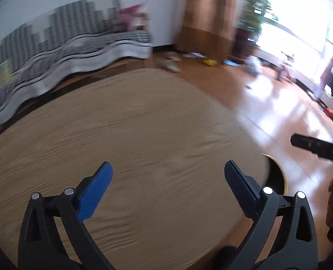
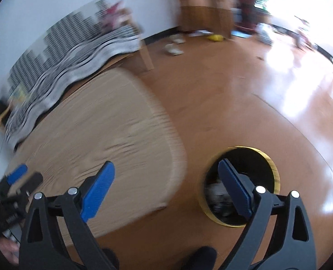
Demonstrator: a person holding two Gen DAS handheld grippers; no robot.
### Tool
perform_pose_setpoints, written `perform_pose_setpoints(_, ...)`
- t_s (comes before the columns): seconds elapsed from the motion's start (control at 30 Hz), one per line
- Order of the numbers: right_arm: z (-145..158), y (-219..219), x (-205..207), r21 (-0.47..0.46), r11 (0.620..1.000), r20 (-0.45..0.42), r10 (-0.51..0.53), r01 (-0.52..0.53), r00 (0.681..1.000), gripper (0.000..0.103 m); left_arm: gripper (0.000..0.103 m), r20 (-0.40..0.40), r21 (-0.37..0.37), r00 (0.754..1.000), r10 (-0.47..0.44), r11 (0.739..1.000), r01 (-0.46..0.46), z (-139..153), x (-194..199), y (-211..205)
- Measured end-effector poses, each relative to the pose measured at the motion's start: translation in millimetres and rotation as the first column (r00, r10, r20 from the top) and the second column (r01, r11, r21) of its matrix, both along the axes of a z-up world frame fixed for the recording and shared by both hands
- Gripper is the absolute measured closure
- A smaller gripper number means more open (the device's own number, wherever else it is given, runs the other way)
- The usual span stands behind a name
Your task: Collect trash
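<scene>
Trash already lies in the round black yellow-rimmed bin (image 2: 252, 171) directly beneath the spread, empty right tongs (image 2: 166, 175) (left tongs (image 1: 167, 175) equally spread, over the bare wooden surface (image 1: 144, 117)).

A round, light wooden counter (image 1: 126, 135) with a grained top fills the near left. Beyond it on the far left stands a sofa under a grey-and-white striped cover (image 1: 53, 58), against a white wall (image 1: 157, 2). The glossy brown wooden floor (image 2: 245, 94) stretches right, bright with window glare. Far off lie pale slippers (image 1: 169, 64), a small yellow object (image 1: 209, 62), brown curtains (image 1: 208, 15) and a leafy green potted plant (image 1: 252, 15).
</scene>
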State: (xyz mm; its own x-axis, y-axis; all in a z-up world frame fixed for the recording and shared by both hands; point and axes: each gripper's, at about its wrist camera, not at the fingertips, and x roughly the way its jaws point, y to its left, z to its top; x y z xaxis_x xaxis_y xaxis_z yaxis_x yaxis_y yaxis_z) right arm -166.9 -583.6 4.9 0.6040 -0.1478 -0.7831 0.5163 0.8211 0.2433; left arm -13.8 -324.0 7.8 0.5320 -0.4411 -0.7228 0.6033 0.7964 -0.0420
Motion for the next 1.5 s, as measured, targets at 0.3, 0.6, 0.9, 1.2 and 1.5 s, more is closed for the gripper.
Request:
perform_pose_setpoints(0.3,16,177,93,-0.068,0.931,0.003,0.360,-0.359,0.933,0.012,0.007,0.086,0.063,0.949,0.303,0.949,-0.309,14,33,168)
perform_pose_setpoints(0.6,14,272,136,-0.110,0.869,-0.019,0.483,-0.482,0.875,0.010,0.007,0.082,0.039,0.891,0.447,0.892,-0.451,14,52,267)
perform_pose_setpoints(0.9,2,284,160,-0.093,0.867,-0.035,0.488,-0.490,0.872,0.010,0.007,0.066,0.039,0.877,0.476,0.877,-0.479,6,63,294)
perform_pose_setpoints(1.2,0,284,163,-0.086,0.864,-0.039,0.495,-0.497,0.868,0.010,0.007,0.056,0.035,0.878,0.475,0.878,-0.477,4,65,300)
perform_pose_setpoints(1.5,1,280,162,-0.090,0.863,-0.038,0.495,-0.497,0.868,0.010,0.007,0.052,0.032,0.878,0.476,0.878,-0.477,4,62,298)
